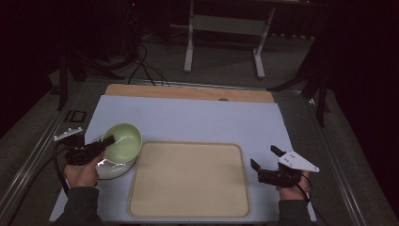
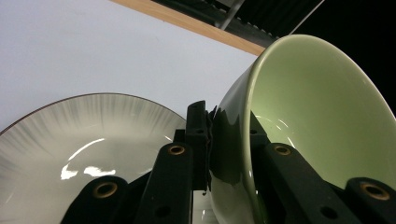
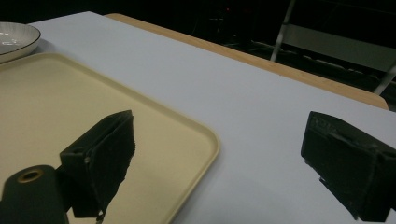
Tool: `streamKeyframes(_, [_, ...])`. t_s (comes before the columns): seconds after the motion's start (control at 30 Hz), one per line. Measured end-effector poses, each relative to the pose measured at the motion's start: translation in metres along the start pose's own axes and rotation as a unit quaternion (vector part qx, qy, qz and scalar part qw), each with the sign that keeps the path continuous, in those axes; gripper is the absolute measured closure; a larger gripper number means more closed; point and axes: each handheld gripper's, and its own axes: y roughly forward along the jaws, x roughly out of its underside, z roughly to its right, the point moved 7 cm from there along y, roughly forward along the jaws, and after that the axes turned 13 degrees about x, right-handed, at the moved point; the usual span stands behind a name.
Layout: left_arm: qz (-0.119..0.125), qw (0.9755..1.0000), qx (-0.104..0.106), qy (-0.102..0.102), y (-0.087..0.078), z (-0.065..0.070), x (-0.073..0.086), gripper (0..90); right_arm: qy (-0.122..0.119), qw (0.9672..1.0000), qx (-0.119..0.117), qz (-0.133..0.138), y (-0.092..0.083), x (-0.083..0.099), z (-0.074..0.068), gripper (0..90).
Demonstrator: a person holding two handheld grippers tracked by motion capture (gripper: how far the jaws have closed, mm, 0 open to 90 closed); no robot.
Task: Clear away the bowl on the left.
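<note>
1. The left tongs (image 1: pixel 107 141) are clamped on the near wall of a pale green bowl (image 1: pixel 123 141): one jaw lies inside the bowl, the other presses its outer side.
2. In the left gripper view the bowl's rim (image 2: pixel 254 84) runs up between the two black jaws, and both pads bear on the wall.
3. The green bowl is tipped, its open mouth turned partly away from the left hand (image 1: pixel 84 172) that grips the tongs.
4. Under and just behind the left tongs lies a white dish (image 1: pixel 113 169) with a thin dark rim and fine grey streaks; the green bowl sits over it. I cannot tell whether the two touch.
5. In the left gripper view that dish (image 2: pixel 88 135) spreads out to the left of the jaws, below the held bowl.
6. The right tongs (image 1: pixel 266 157) stand wide open with nothing between the jaws, hovering low over the blue table sheet (image 1: pixel 197 120).
7. The right hand (image 1: pixel 294 186) holds them just off the right edge of a beige tray (image 1: pixel 188 181).
8. In the right gripper view the left-hand jaw stands over the tray's corner (image 3: pixel 205 140), and the other jaw over the bare sheet (image 3: pixel 261 121).
9. The tray lies between the two tongs, its left edge just beside the white dish.
10. Beyond both tongs a wooden strip (image 1: pixel 188 92) borders the far edge of the sheet.
</note>
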Motion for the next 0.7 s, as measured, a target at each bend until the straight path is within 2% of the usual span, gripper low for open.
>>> streamKeyframes(0.7, [-0.012,0.9997,0.013,0.019,0.015,0.023,0.002,79.6,0.0,1.0,0.0,0.003,0.0,-0.001,0.001,9.6])
